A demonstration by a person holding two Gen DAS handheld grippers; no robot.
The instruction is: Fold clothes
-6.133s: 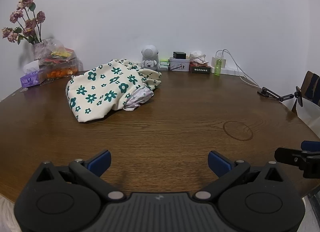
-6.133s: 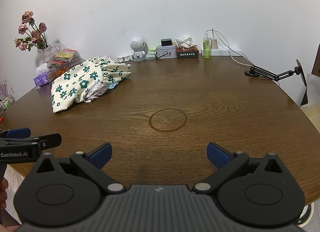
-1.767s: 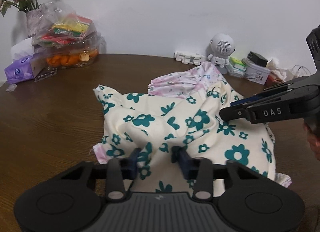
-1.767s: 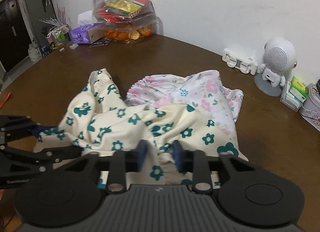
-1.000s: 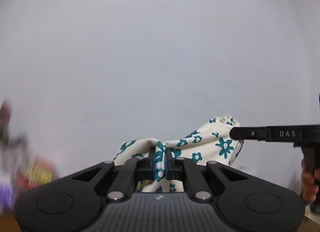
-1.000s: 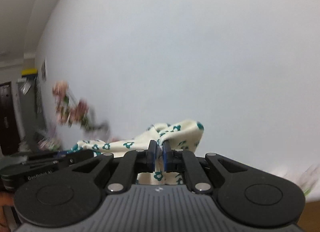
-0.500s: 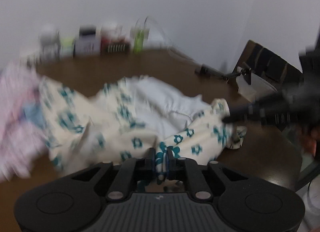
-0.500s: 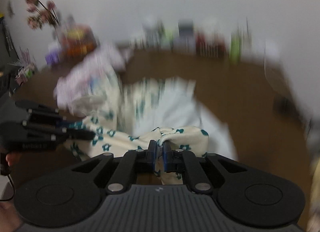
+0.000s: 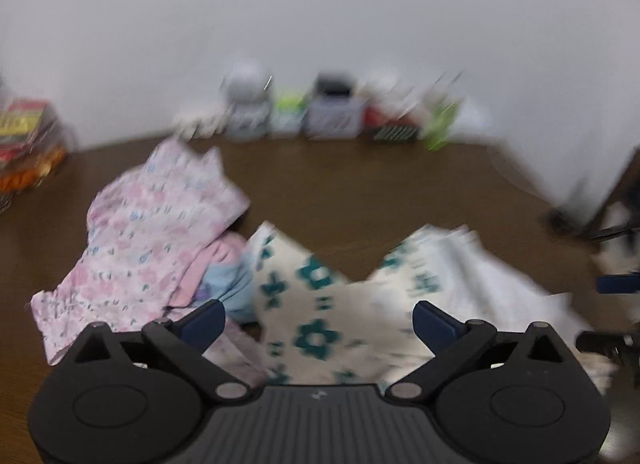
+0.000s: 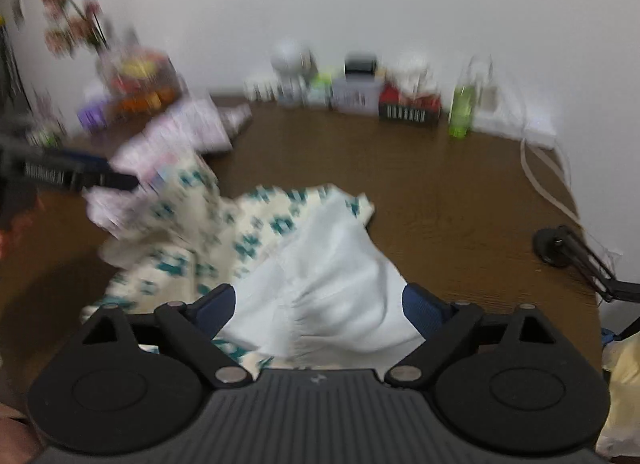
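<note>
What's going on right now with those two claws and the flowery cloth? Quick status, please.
Left gripper open, right gripper open, neither gripping. Green-flowered garment lies rumpled on the table, white lining up. Pink floral garment beside it, touching.

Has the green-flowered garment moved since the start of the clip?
Yes. The green-flowered garment left the far-left spot beside the snack box and now lies spread mid-table, nearer the camera.

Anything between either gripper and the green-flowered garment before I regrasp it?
Nothing visible. The green-flowered garment lies on the table right below the open left gripper and open right gripper. The pink floral garment sits beside it on the left, touching its edge.
</note>
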